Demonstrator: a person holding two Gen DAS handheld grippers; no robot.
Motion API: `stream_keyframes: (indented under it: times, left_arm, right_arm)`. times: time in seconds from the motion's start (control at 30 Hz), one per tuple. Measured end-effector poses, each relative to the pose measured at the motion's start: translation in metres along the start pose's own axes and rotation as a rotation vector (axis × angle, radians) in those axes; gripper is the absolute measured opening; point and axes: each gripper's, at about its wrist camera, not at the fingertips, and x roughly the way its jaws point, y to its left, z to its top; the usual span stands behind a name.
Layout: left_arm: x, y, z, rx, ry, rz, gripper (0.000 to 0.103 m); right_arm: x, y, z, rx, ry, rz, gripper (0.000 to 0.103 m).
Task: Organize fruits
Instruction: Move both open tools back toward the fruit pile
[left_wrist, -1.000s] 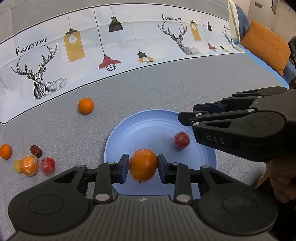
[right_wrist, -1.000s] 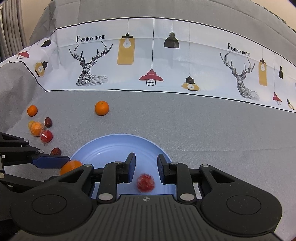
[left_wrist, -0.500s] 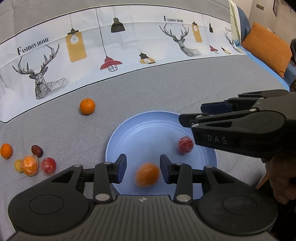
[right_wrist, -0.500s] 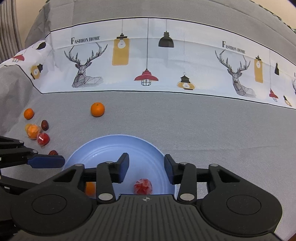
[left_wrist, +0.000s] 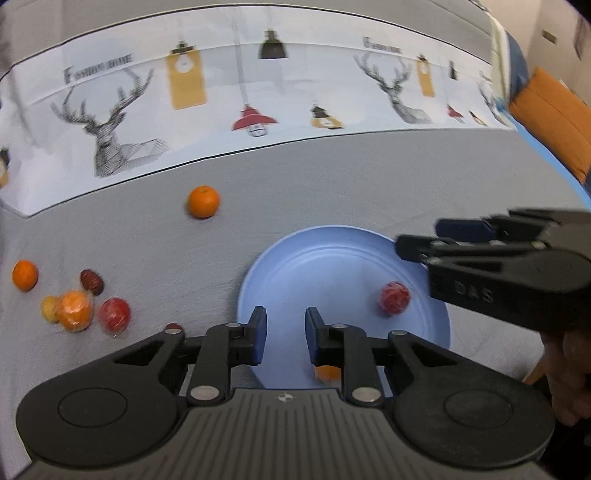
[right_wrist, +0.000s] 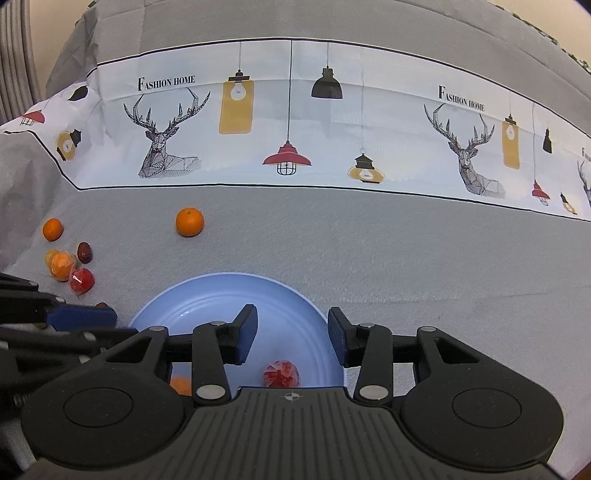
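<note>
The left tool (left_wrist: 282, 334) has let its orange (left_wrist: 327, 371) drop onto the blue plate (left_wrist: 332, 251) at lower centre; its jaws, empty, have just been narrowing. The right tool (right_wrist: 291, 334) stands apart above the red fruit (right_wrist: 281, 373). Seven fruits wait at left.

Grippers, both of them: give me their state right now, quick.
Left gripper: open, jaws just closing, nothing between them.
Right gripper: open and empty above the blue plate.
</note>
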Motion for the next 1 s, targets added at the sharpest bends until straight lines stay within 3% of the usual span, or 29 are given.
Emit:
stream_keyframes:
  times: [0.13, 0.4, 0.57, 0.77, 0.87, 0.93, 1.0]
  left_arm:
    - [-0.001, 0.015, 0.002, -0.066, 0.013, 0.025, 0.024]
    - [-0.006, 0.046, 0.002, -0.181, 0.039, 0.07, 0.024]
    - [-0.01, 0.058, 0.0, -0.214, 0.049, 0.089, 0.024]
    - [-0.035, 0.085, 0.001, -0.336, -0.037, 0.137, 0.024]
    - [-0.04, 0.113, 0.006, -0.391, 0.003, 0.132, 0.024]
    - [-0.038, 0.134, 0.011, -0.395, 0.065, 0.103, 0.03]
    - [-0.04, 0.152, 0.008, -0.407, 0.076, 0.139, 0.035]
  right_arm:
    - [0.001, 0.001, 0.0, 0.001, 0.002, 0.004, 0.043]
    - [0.0, 0.006, 0.002, -0.004, -0.007, 0.032, 0.027]
    - [-0.001, 0.011, 0.006, 0.002, -0.022, 0.054, 0.025]
    - [-0.004, 0.022, 0.013, 0.017, -0.036, 0.093, 0.025]
    - [-0.004, 0.028, 0.017, 0.034, -0.039, 0.116, 0.025]
    - [-0.004, 0.034, 0.02, 0.043, -0.043, 0.137, 0.025]
    - [-0.004, 0.042, 0.02, 0.042, -0.045, 0.161, 0.025]
